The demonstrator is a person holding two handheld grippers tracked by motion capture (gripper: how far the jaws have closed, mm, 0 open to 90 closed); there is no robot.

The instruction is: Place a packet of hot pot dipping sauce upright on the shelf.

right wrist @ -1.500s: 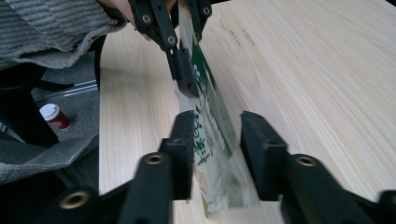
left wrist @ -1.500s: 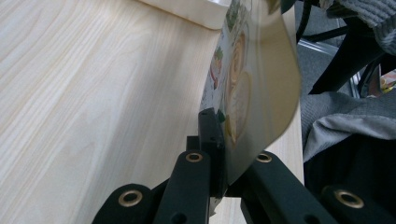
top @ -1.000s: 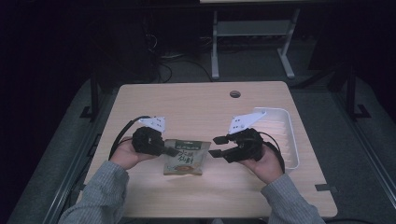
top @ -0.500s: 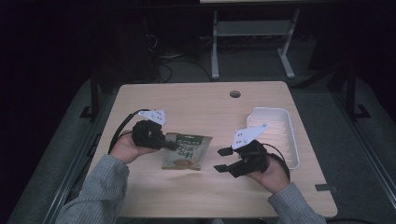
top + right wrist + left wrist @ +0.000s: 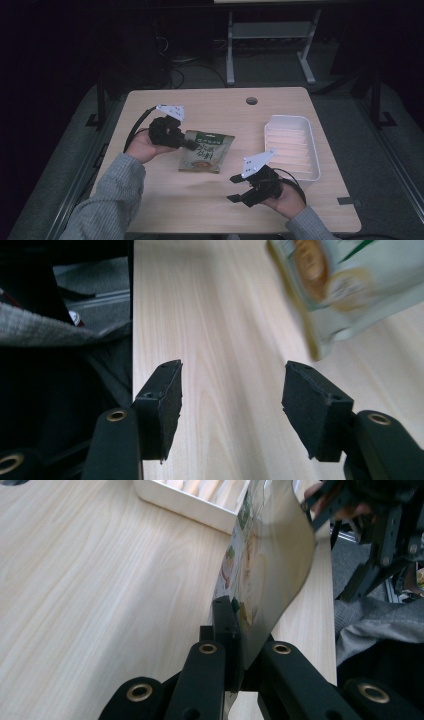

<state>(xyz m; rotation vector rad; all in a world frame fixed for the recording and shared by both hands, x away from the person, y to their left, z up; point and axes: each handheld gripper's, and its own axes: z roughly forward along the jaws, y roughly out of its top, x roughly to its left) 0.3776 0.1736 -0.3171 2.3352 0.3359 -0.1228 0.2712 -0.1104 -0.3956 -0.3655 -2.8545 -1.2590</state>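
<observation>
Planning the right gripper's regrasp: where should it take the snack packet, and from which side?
Probably the free edge of the snack packet opposite the left gripper, which is shut on the other edge. The packet is flat and thin, lifted off the table, so that edge is exposed. Bring the open right gripper in level from its own side, jaws straddling the film.

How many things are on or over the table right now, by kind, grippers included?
Grippers: 2, left clamped on the packet's edge, right open with nothing between its pads
Packet: 1
White tray: 1
Total: 4
</observation>
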